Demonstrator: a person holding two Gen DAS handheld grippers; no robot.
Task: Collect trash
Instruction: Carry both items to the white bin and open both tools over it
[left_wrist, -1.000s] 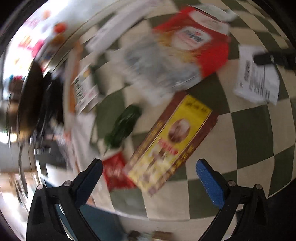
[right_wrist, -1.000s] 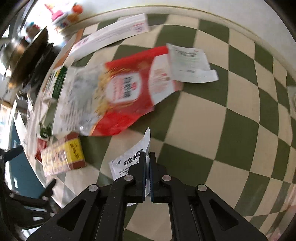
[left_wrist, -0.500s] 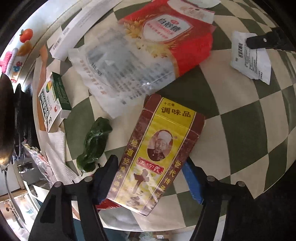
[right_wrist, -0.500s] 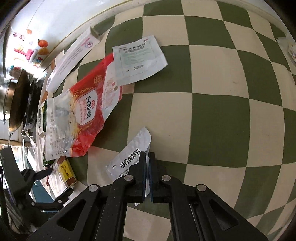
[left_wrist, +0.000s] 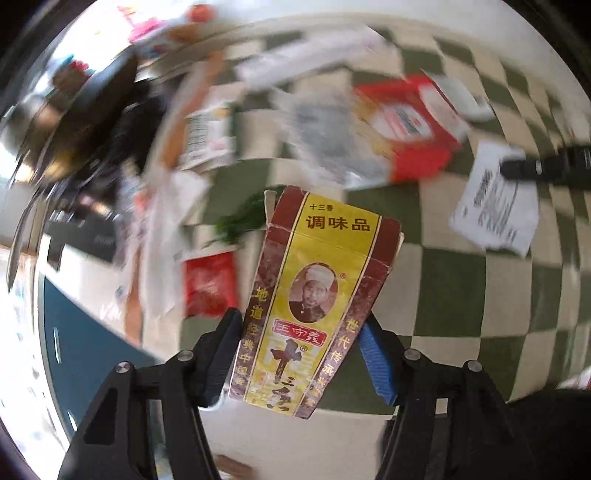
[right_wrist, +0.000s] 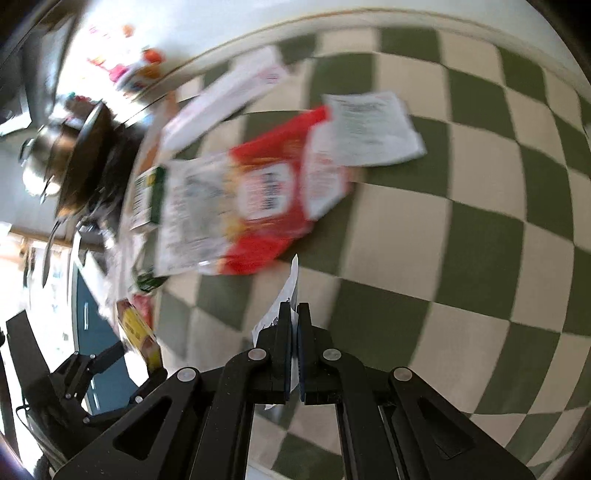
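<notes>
A yellow and brown spice box (left_wrist: 317, 288) hangs clear of the green-and-cream checked tabletop (left_wrist: 461, 280), gripped at its lower half by my left gripper (left_wrist: 298, 325), whose jaws are closing on its sides. The same box (right_wrist: 135, 328) shows small at the lower left of the right wrist view. My right gripper (right_wrist: 294, 310) is shut on a white medicine sachet (right_wrist: 286, 295), seen edge-on and raised off the table. In the left wrist view that sachet (left_wrist: 491, 206) dangles at the right from the black fingertips.
A red and clear food bag (right_wrist: 258, 199) lies mid-table with a white leaflet (right_wrist: 373, 129) on its far end. A green pepper (left_wrist: 240, 221), a red wrapper (left_wrist: 210, 284), a green-white carton (right_wrist: 147, 199) and a long white box (right_wrist: 229, 92) lie left. A dark pan (right_wrist: 85, 147) sits beyond.
My left gripper closed from wide open onto the spice box and lifted it off the table. The right gripper rose with the sachet, which now hangs edge-on.
</notes>
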